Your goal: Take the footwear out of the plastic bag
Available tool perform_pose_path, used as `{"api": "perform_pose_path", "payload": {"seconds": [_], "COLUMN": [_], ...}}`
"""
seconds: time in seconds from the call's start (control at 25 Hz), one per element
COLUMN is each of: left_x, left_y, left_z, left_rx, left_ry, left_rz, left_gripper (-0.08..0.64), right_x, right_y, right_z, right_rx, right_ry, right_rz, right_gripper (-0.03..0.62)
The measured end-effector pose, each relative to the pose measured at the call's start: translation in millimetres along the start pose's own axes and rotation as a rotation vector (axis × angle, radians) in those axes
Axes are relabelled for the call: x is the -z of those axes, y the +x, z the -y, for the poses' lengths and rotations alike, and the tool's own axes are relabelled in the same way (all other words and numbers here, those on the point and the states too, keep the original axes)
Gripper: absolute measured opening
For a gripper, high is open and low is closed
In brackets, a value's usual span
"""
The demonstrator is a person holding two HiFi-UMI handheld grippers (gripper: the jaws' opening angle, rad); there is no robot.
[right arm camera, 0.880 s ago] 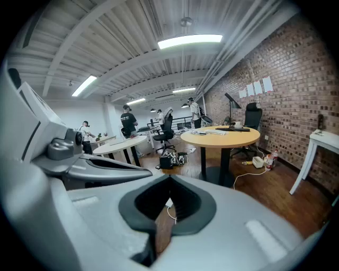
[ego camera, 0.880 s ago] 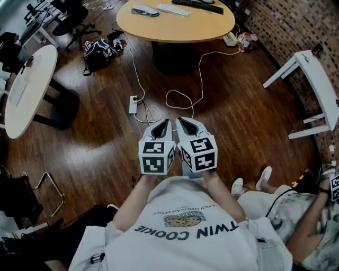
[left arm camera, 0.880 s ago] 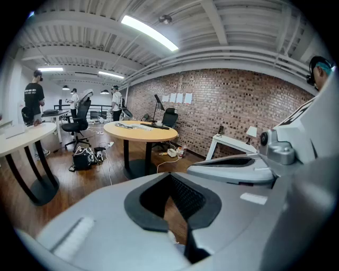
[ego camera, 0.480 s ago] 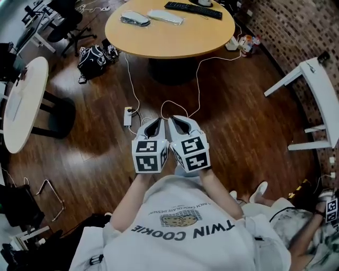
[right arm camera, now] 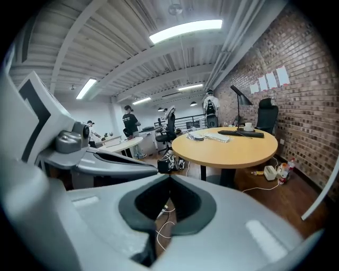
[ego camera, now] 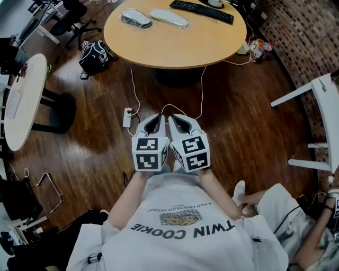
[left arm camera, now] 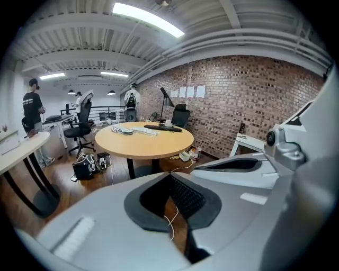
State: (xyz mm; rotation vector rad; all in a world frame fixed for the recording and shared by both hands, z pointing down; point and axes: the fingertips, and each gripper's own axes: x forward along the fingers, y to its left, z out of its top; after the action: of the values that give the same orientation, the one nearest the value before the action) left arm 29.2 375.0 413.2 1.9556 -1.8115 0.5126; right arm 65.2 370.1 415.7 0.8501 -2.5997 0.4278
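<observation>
Left hand-held gripper (ego camera: 158, 116) and right hand-held gripper (ego camera: 171, 116), both clenched empty, sit side by side (likely a ready pose); the footwear (ego camera: 137, 19), in its plastic bag (ego camera: 127, 16), lies at the table's (ego camera: 175, 47) far edge.

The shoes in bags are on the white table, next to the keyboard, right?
Not quite. The bagged shoes lie on the round wooden table, not on the white table. The keyboard is next to them there, as you said. The head view shows it.
</observation>
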Motion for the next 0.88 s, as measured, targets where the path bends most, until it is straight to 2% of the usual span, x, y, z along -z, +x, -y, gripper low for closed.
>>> {"api": "perform_pose_path", "payload": {"seconds": [0.24, 0.52, 0.88], "left_x": [-21, -53, -118], "left_y": [49, 119, 206], "left_z": [-4, -5, -69], "left_rx": [0.026, 0.119, 0.219], "left_ry": [0.01, 0.041, 0.062], "left_rz": [-0.015, -0.029, -0.059], "left_gripper": [0.003, 0.003, 0.003], "right_x": [-13, -34, -94], "right_y": [30, 70, 161], "right_z": [40, 97, 146], "right_rx": [0.02, 0.103, 0.201], "right_ry": [0.016, 0.044, 0.096], "right_rz": [-0.001, -0.01, -0.036], "right_gripper": [0.0, 0.0, 0.0]}}
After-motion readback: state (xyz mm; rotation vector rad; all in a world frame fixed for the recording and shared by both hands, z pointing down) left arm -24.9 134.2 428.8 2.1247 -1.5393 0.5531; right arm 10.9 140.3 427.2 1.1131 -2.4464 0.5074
